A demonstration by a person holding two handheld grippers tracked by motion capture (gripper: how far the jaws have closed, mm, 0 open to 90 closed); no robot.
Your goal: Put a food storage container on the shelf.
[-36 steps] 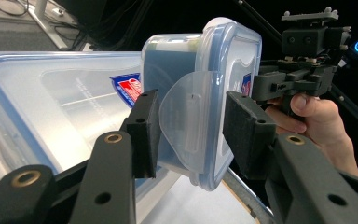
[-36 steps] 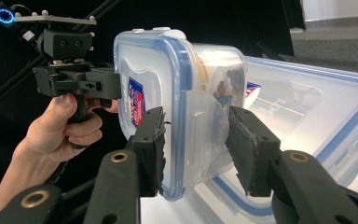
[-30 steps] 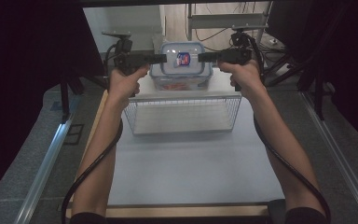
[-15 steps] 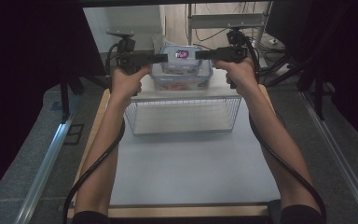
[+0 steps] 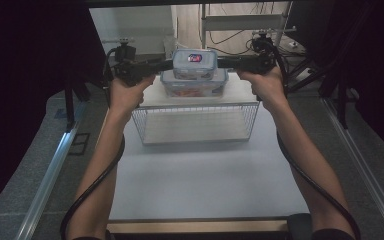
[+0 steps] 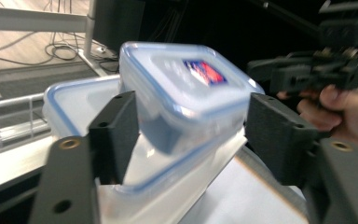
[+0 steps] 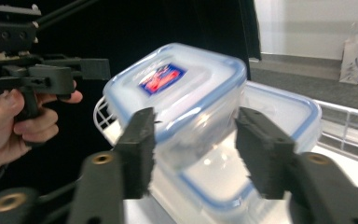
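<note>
A small clear plastic food box with a blue-rimmed lid and a red-and-blue label (image 5: 195, 64) is shown held up between the two grippers at the far end of the table, above a larger clear plastic food box with a blue-rimmed lid (image 5: 194, 85). The small box is seen to be clamped from its left end by the left gripper (image 5: 166, 65) and from its right end by the right gripper (image 5: 223, 62); in each gripper view the two black jaws are set at a medium spread, with the box's end pressed between them. In the left gripper view the small box (image 6: 186, 100) appears tilted and partly blurred, with the larger box (image 6: 74, 105) behind and beneath it. Whether the two boxes are touching cannot be told. The larger box is seen resting on the top of a white wire basket (image 5: 195, 122), which stands on the pale grey table (image 5: 200, 185).
</note>
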